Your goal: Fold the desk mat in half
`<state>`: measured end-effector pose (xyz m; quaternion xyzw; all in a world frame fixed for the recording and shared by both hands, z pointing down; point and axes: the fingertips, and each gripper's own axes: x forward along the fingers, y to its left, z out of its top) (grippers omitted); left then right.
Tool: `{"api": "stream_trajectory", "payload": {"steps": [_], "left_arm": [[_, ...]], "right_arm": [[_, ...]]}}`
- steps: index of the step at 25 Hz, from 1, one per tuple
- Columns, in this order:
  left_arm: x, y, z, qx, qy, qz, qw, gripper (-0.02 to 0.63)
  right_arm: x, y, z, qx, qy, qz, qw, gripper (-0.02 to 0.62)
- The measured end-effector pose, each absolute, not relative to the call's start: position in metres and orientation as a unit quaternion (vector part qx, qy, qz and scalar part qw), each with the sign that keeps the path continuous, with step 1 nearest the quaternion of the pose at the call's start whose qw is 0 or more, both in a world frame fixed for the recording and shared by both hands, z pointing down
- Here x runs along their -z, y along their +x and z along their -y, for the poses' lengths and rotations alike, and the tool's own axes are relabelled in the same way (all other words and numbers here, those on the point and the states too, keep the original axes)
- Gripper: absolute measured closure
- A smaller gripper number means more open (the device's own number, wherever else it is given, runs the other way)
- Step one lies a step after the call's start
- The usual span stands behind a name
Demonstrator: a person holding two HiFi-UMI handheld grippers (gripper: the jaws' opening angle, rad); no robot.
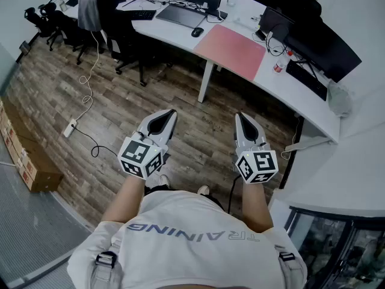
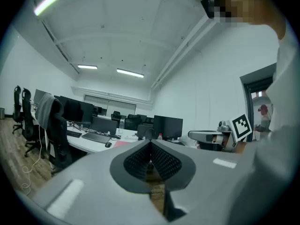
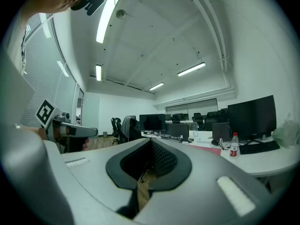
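Observation:
The pink desk mat [image 1: 231, 50] lies flat on the curved white desk [image 1: 304, 104], well ahead of me. It shows as a thin pink strip in the left gripper view [image 2: 123, 143] and the right gripper view [image 3: 206, 147]. Both grippers hang in the air over the wooden floor, short of the desk, pointing towards it. My left gripper [image 1: 170, 112] [image 2: 151, 142] is shut with nothing between its jaws. A little to its right, my right gripper [image 1: 242, 116] [image 3: 151, 140] is also shut and empty. Neither touches the mat.
A red-capped bottle [image 1: 278, 65] [image 3: 233, 146] stands just right of the mat, with monitors [image 1: 322, 44], a keyboard [image 1: 307, 80], a mouse [image 1: 197, 32] and a laptop [image 1: 180, 15] around it. Office chairs [image 1: 123, 32], a power strip with its cable [image 1: 70, 127] and a cardboard box [image 1: 27, 161] lie to the left.

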<state>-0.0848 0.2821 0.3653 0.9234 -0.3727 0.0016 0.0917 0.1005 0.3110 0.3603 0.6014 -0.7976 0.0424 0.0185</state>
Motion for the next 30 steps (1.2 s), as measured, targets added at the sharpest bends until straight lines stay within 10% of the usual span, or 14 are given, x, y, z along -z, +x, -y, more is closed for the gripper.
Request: {"api": "stream_trajectory", "payload": {"steps": [30], "left_arm": [[-0.374, -0.165, -0.251, 0.004, 0.927, 0.362, 0.103, 0.605]], "right_arm": [[-0.369, 0.028, -0.273, -0.052, 0.613, 0.788, -0.005, 0.580]]}}
